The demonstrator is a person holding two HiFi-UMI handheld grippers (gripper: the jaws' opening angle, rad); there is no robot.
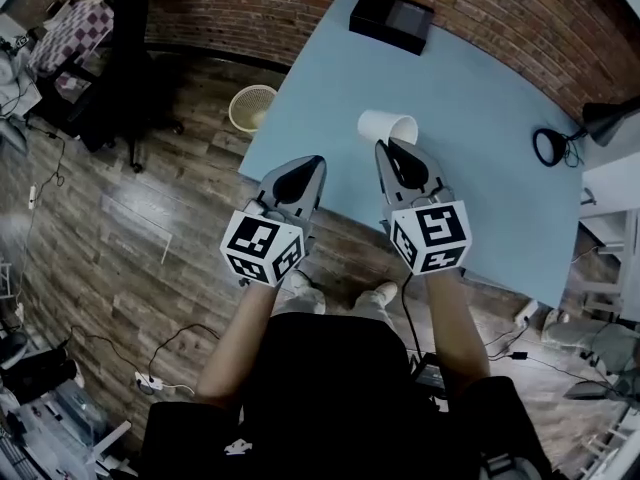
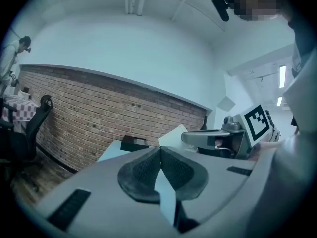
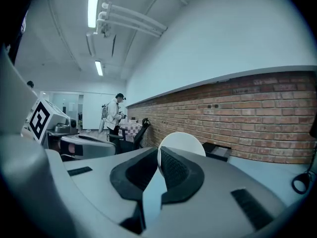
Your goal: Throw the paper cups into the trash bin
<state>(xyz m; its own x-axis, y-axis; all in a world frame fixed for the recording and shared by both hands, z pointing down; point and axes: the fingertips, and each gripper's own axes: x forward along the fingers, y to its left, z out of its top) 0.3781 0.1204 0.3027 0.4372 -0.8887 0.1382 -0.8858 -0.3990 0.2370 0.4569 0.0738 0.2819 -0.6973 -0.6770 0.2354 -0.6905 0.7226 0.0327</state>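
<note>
A white paper cup (image 1: 387, 127) is tipped on its side over the light blue table (image 1: 480, 98), its mouth facing right. My right gripper (image 1: 385, 150) is at the cup's near edge, its jaws shut on the cup's wall. In the right gripper view the cup (image 3: 185, 142) rises as a white disc just past the pinching pads (image 3: 171, 165). My left gripper (image 1: 316, 163) hovers over the table's near left edge, shut and holding nothing. In the left gripper view the cup (image 2: 171, 137) shows behind the closed jaws. The round mesh trash bin (image 1: 252, 107) stands on the wooden floor left of the table.
A black box (image 1: 392, 20) sits at the table's far edge by the brick wall. A black desk lamp (image 1: 556, 144) is at the table's right edge. An office chair (image 1: 115, 58) stands on the floor far left. A person stands far off in the right gripper view.
</note>
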